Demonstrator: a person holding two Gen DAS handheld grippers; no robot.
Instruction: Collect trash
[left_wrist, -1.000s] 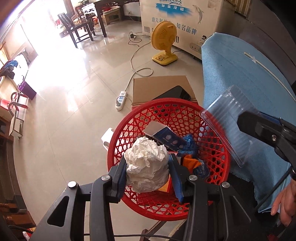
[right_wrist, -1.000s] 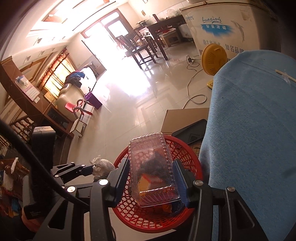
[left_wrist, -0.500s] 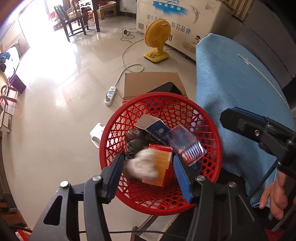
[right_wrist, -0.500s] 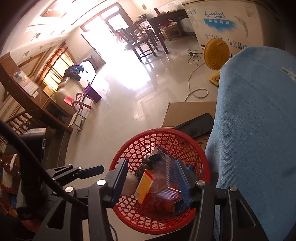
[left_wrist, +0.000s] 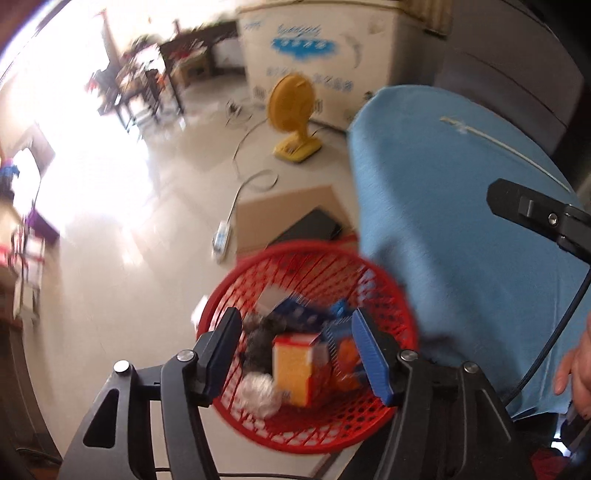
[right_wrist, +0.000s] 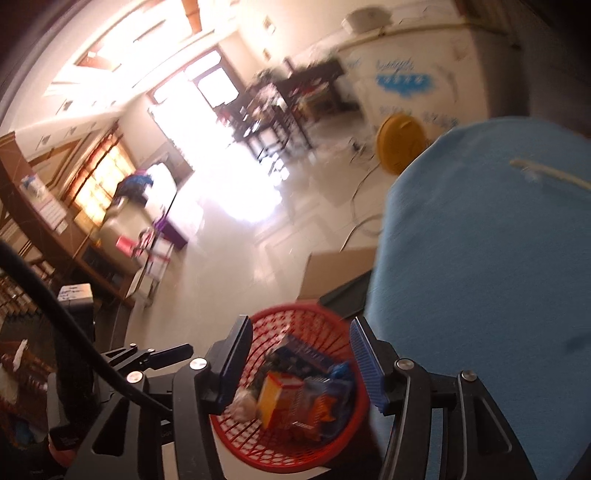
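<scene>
Nearest the cameras, both tools are empty: the left gripper (left_wrist: 295, 354) has its fingers spread wide with nothing between them, and the right gripper (right_wrist: 295, 360) is likewise apart and holds nothing. Just beyond and below them sits the red basket (left_wrist: 391, 295), on the floor against the edge of the blue cloth (left_wrist: 461, 229). The trash lies inside it: a white paper wad (left_wrist: 258, 393) at the near wall, an orange-and-white carton (left_wrist: 293, 363) beside it, a dark clump and blue packets behind.

Both views are smeared by motion, so a hasty swing could, I judge, clip the basket rim and tip the light load out, or snag the cloth's hanging edge.

Farther off lie a flat cardboard sheet (left_wrist: 284, 218), a white power strip (left_wrist: 221, 240) with its cord, and a yellow fan (left_wrist: 291, 110). Behind it stands a white chest (left_wrist: 317, 48) with a blue logo and lettering too blurred to read.
</scene>
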